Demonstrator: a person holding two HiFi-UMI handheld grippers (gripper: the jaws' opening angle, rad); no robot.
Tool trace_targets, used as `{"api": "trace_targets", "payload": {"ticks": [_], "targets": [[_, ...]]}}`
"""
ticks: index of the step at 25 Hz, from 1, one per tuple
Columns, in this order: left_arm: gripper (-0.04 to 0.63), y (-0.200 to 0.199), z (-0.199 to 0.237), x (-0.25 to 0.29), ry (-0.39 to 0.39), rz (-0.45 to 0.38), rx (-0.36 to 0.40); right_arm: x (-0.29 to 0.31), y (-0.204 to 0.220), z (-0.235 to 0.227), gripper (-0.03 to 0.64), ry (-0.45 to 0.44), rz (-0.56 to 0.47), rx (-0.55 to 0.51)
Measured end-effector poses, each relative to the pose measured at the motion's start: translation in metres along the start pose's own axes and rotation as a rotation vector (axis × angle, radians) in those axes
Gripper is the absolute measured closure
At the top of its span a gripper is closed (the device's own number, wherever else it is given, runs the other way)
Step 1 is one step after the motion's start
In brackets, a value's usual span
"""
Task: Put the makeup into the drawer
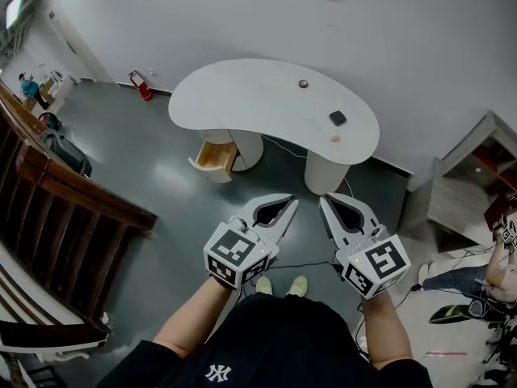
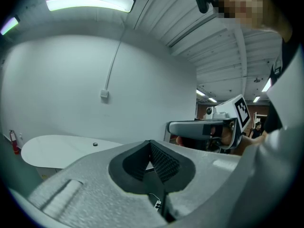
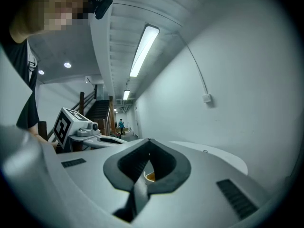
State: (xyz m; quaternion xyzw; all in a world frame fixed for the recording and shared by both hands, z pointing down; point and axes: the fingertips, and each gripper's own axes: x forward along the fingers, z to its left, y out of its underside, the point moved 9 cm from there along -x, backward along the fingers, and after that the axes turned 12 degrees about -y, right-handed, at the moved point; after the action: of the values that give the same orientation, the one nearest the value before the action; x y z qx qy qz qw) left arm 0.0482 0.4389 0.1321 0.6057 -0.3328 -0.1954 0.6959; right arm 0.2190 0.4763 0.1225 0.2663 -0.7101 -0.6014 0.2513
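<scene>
Stair railing (image 1: 56, 184): dark wood, down the left edge of the head view, well apart from the work.
Fire extinguisher (image 1: 141, 85): red, on the floor against the wall at upper left.
Drawer (image 1: 215, 156): pulled open under the table's left end, its wooden inside facing up and nothing visible in it. It seems to be left open so the items can be dropped straight in.
Left gripper (image 1: 292, 202): lower centre, jaws together with nothing between them. It is held out in front of the person, short of the table, probably just carried while approaching.
Table (image 1: 242, 95): white and kidney-shaped, upper centre, against the wall.
Round item (image 1: 303, 83): small and dark, near the table's back edge, likely a piece of the makeup. It is too small to name more closely.
Right gripper (image 1: 325, 200): just right of the left one, jaws also together and holding nothing. It points level toward the table, and the drawer's wood shows through the gap behind its tips.
Compact (image 1: 338, 118): dark square case toward the table's right end, on the tabletop and well apart from the drawer.
Pale item (image 1: 335, 137): small, just below the compact near the table's front edge.
Stage: nothing picked up yet, so all the makeup still lies on the table.
</scene>
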Motion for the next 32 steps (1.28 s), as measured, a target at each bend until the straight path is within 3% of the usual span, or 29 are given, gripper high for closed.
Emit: {"api": "trace_targets", "payload": {"ticks": [5, 17, 27, 32], "targets": [[0.586, -0.001, -0.008, 0.016, -0.019, 0.007, 0.005, -0.016, 0.002, -0.020, 0.601, 0.002, -0.040, 0.016], [0.586, -0.001, 0.002, 0.045, -0.012, 0.026, 0.007, 0.002, 0.008, -0.047, 0.601, 0.011, -0.008, 0.027], [0.586, 0.004, 0.074, 0.117, 0.062, 0.047, -0.010, 0.065, 0.011, -0.112, 0.601, 0.097, 0.037, 0.039], [0.586, 0.004, 0.125, 0.175, 0.115, 0.072, 0.024, 0.112, 0.011, -0.161, 0.601, 0.165, 0.061, 0.060]]}}
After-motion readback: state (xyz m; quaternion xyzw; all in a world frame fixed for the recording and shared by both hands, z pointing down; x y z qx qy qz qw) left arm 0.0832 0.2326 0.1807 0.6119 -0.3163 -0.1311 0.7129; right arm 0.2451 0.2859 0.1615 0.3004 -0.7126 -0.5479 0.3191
